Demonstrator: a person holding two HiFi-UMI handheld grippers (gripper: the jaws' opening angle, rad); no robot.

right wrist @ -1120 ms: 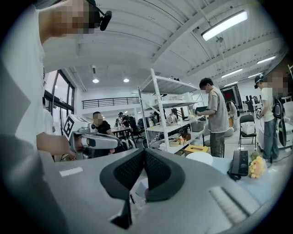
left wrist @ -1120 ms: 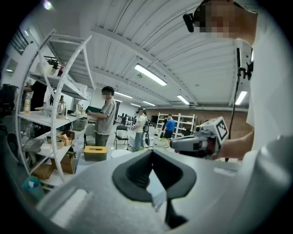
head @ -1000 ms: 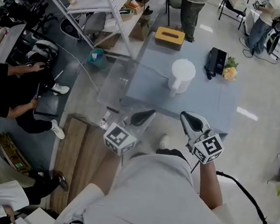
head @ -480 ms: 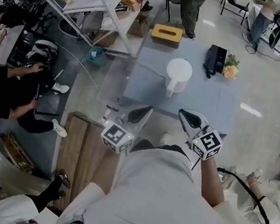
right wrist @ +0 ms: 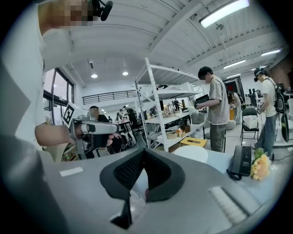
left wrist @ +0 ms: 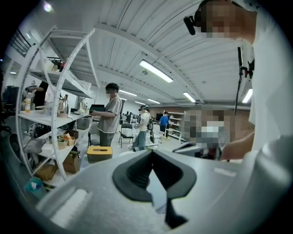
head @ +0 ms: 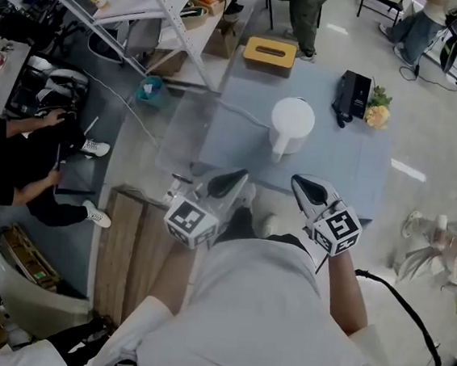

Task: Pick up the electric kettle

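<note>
Your left claw (head: 237, 177) and right claw (head: 300, 182) are both closed and empty. The kettle (head: 290, 125) stands ahead between them, on the bench (head: 352, 163).

Ahead of my right gripper (head: 309, 191): bare table (head: 344, 162), open up to the kettle (head: 291, 126). Farther ahead, to its right: telephone (head: 353, 94), flowers (head: 377, 114). Ahead-left of my left gripper (head: 230, 184): shelf rack (head: 183, 21) crowds the table corner.

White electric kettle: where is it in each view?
Head view: white electric kettle, middle of the grey table.
Left gripper view: likely the pale sliver left of centre, mostly hidden.
Right gripper view: its white lid, right of centre.
Shared landmark: yellow rectangular box beyond the kettle, in all three.
</note>
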